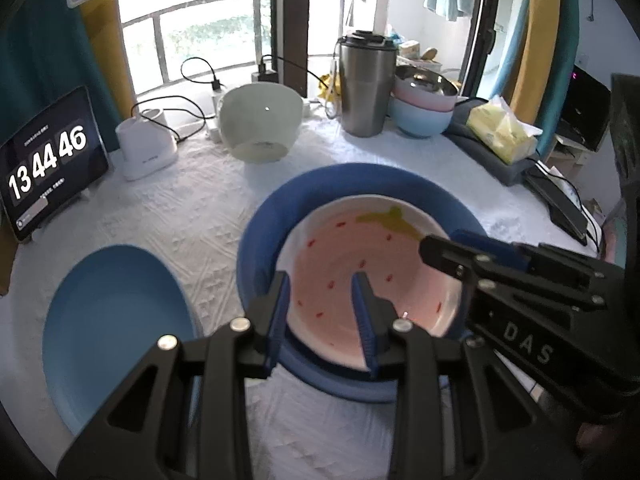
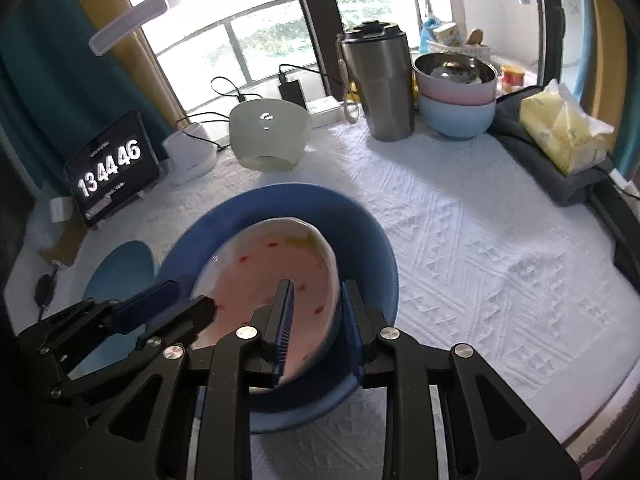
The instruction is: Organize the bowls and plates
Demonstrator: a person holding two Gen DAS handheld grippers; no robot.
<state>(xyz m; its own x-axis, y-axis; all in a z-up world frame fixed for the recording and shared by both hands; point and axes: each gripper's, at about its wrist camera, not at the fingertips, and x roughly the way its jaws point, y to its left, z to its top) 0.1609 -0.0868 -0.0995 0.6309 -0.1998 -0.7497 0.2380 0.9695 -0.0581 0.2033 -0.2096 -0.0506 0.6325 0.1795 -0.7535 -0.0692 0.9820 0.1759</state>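
A pink strawberry-patterned bowl (image 1: pixel 372 272), white-rimmed with red seed marks and a green leaf, sits tilted inside a dark blue plate (image 1: pixel 360 184) on the white tablecloth (image 2: pixel 480 248), held at opposite rims: the left gripper (image 1: pixel 320 308) and the right gripper (image 2: pixel 318 312) each have one finger inside and one outside the bowl's wall, closed on it. Left of the left gripper lies a lighter blue plate (image 1: pixel 116 328); beyond both stand an upturned white bowl (image 1: pixel 260 124), a steel tumbler (image 1: pixel 366 84), stacked pink and blue bowls (image 2: pixel 456 96) and a clock tablet (image 1: pixel 48 164)
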